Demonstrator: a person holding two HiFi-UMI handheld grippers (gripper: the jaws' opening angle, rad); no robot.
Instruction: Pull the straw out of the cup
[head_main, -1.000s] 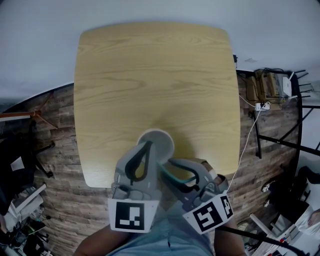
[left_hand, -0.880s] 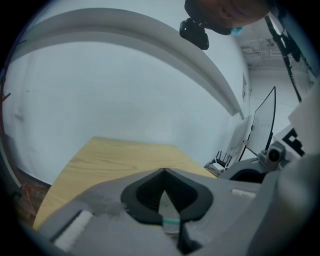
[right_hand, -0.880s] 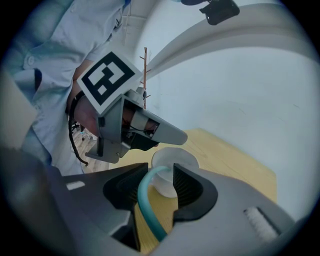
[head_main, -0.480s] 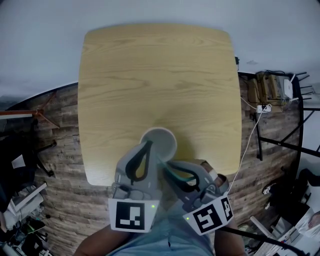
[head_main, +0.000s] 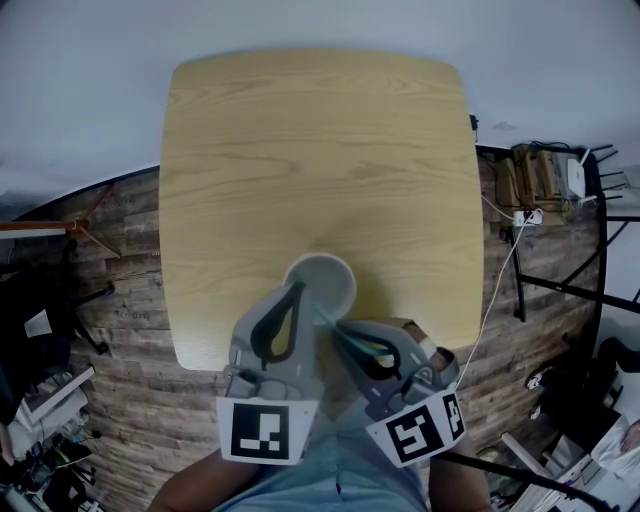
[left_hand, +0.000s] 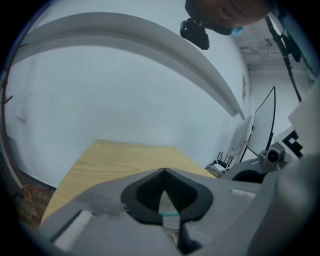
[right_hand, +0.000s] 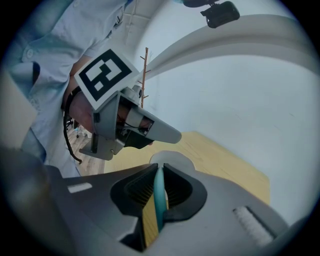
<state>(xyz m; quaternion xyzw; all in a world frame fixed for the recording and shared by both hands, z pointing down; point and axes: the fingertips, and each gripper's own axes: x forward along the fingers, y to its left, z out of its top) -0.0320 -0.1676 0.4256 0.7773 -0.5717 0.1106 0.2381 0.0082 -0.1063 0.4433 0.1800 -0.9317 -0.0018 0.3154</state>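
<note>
Tabletop of pale oak-grain wood, square with rounded corners, the table (head_main: 310, 150) fills most of the head view. Two grey two-jaw tools with black ribbed pads reach in over its 6 o'clock edge.

The left gripper (head_main: 296, 290) points at the 9 o'clock side of the round white cup (head_main: 325, 278). Its jaws are pressed together at the tips with nothing I can make out between them. Whether they touch the rim I cannot tell.

The right gripper (right_hand: 160, 167) comes in from the cup's 5 o'clock. Its jaws have just been closing and now pinch the thin teal straw (right_hand: 159, 200), which runs up between the pads.

The cup stands upright near the table's 6 o'clock edge. The straw leans out of it towards 5 o'clock, so its lower end is most likely inside the cup.

As I judge it, the grasp is made and the pull has not begun. The next move calls for drawing the right gripper up and back towards 5 o'clock along the straw's own line. The pinch should stay firm and the cup steady, so that it neither tips nor slides after the straw.
</note>
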